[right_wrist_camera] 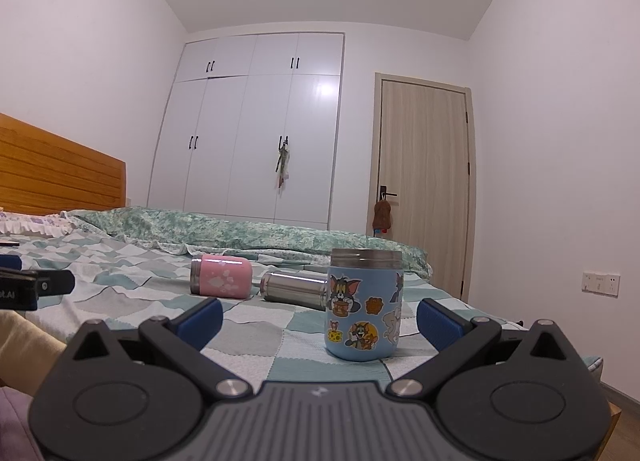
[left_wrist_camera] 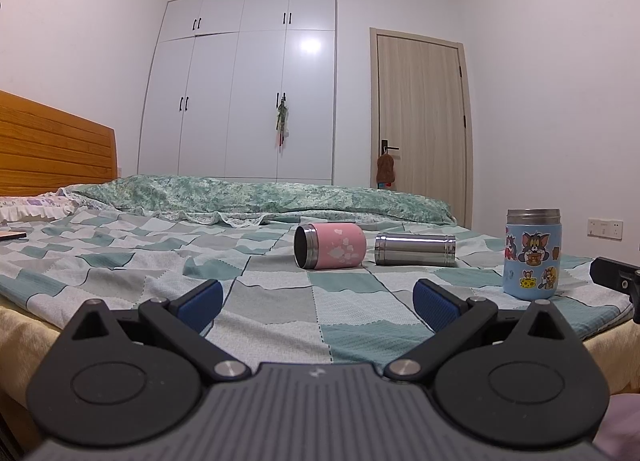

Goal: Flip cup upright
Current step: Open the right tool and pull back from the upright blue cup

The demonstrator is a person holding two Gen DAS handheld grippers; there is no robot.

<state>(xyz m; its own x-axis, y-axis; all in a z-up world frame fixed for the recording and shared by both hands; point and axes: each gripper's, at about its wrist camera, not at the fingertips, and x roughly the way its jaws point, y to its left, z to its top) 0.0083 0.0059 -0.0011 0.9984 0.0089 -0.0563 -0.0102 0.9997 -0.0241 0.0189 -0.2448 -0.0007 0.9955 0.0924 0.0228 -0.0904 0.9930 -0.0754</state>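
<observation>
Both grippers are held low and level at the near edge of the bed. The left gripper and the right gripper have fingers spread wide, holding nothing. The pink cup lies on its side mid-bed, beside a steel cup; the blue cup stands upright.

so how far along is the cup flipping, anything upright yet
Looks done: the blue cartoon cup stands upright on the bed, steel rim up. In hand: nothing; the left tool and right tool are both open and short of the cups. Left: the pink cup and the steel cup both lie on their sides.
</observation>
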